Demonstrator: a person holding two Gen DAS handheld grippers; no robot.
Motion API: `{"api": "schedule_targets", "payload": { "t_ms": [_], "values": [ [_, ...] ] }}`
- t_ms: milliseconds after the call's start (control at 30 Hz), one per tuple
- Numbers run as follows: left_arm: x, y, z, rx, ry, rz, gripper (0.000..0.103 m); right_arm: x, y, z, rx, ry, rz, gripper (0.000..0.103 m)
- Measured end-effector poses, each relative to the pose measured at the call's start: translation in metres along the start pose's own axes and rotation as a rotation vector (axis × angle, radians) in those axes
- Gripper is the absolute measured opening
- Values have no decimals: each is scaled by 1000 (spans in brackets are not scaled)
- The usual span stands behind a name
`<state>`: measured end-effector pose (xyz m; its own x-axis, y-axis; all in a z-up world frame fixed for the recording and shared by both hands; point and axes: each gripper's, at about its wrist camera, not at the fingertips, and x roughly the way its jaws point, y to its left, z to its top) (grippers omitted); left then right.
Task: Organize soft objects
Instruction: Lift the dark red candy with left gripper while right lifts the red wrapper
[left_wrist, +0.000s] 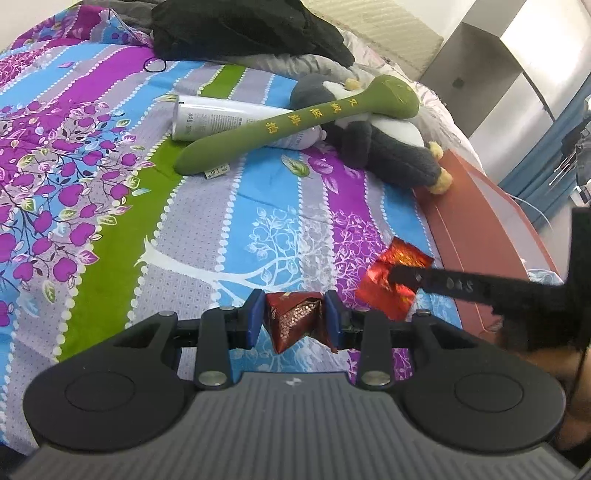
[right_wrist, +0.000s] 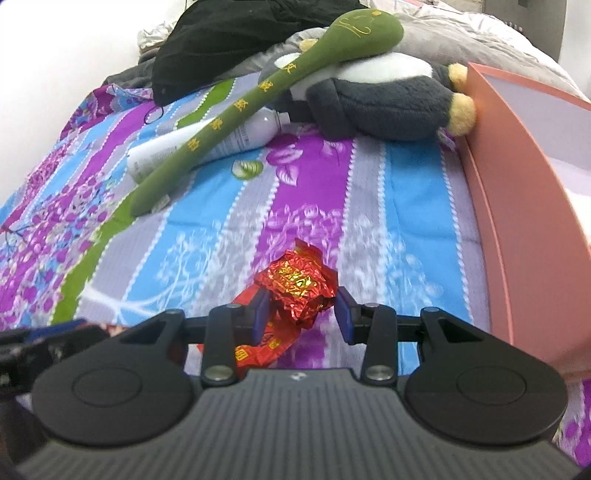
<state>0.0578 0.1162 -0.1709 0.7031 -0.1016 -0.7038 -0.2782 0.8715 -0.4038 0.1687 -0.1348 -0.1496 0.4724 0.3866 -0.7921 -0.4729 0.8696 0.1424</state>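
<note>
Left tool (left_wrist: 294, 317) is clamped on a dark red foil pouch (left_wrist: 295, 319), lifted just above the bed (left_wrist: 207, 206). Right tool (right_wrist: 301, 314) sits apart-jawed around a bright red foil packet (right_wrist: 301, 286); pads look not yet in contact, slight motion blur. The packet is near the bed's right edge, beside the pink box (right_wrist: 517, 206).

Handling guess: both packets are light, crinkly, slick foil, easily crushed. Pinch across the puffy middle, not the flat sealed edge.

Far side: green plush mallet (left_wrist: 280, 123) lies across a white bottle (left_wrist: 207, 118) and a grey plush penguin (left_wrist: 384, 144); all soft-bodied and grabbable mid-body, except the rigid bottle.
</note>
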Motion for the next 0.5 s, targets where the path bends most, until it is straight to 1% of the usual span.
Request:
{"api": "schedule_targets", "payload": {
  "t_ms": [100, 200, 267, 500],
  "values": [
    [-7, -6, 2, 18, 3, 1, 40, -16, 2, -4, 3, -4, -16, 41],
    [-12, -9, 6, 26, 4, -3, 40, -28, 4, -7, 10, 3, -11, 41],
    [-17, -11, 10, 33, 0, -7, 40, -35, 7, -7, 5, -1, -21, 41],
    [-35, -16, 28, 60, 1, -15, 40, -57, 12, -3, 48, -33, -27, 41]
  ]
}}
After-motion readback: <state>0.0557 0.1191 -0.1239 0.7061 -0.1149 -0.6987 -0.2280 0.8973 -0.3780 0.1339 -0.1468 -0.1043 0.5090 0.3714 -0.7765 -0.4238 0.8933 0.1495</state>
